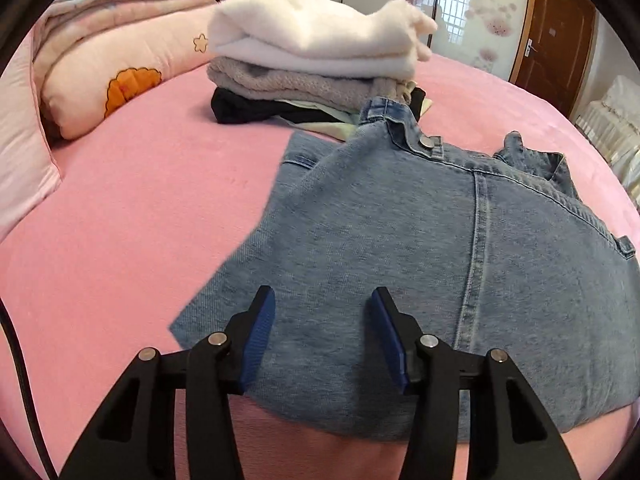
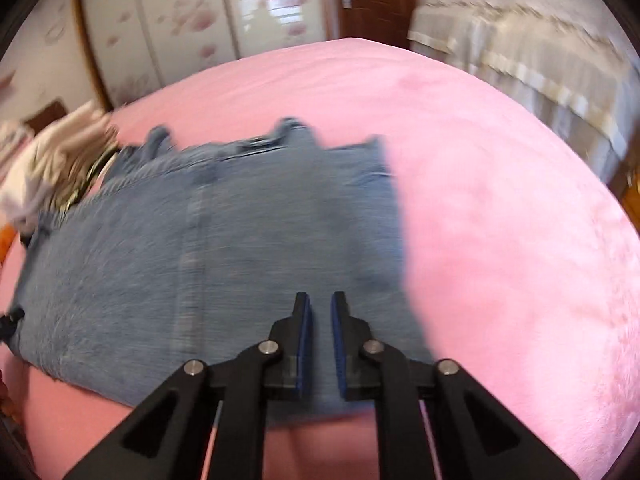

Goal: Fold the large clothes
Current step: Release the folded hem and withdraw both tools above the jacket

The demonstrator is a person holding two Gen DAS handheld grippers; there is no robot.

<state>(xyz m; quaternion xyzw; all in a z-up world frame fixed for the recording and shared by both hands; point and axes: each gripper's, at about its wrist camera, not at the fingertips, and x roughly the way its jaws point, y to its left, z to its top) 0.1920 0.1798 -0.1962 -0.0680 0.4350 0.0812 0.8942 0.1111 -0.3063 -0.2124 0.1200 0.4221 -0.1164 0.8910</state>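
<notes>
Plainly, the right wrist view is smeared by motion blur, so seams and edges there are soft and small details cannot be read. One pair of jeans [image 1: 400, 220] [image 2: 200, 240] lies spread flat on the pink bed [image 1: 120, 220] [image 2: 500, 200], waistband at the far side. Its near hem is covered by the black fingers in both views, and in the left wrist view the right part runs out of the picture. One metal button [image 1: 427, 143] shows on the waistband; the blur hides it in the other view.

Two tools are in view, one per camera. The left tool [image 1: 323, 296] hangs over the near part of the denim with its jaws well apart, and nothing sits between the blue pads. The right tool [image 2: 320, 300] is over the near right part of the jeans, its jaws drawn in to a thin slit, as good as closed; no cloth is seen caught between them, though the blur makes that hard to judge.

Behind the jeans stands one stack of folded clothes [image 1: 312, 40]: a white fleecy piece on top, a grey one [image 1: 288, 84] under it, a black one [image 1: 240, 108] below, and a pale sliver at the bottom whose shape is hidden by the waistband. In the right wrist view the stack is only a streaked patch at the left edge. One rolled pink quilt [image 1: 120, 64] lies at the far left, partly cut off. A dark cable [image 1: 16, 360] crosses the lower left rim.
</notes>
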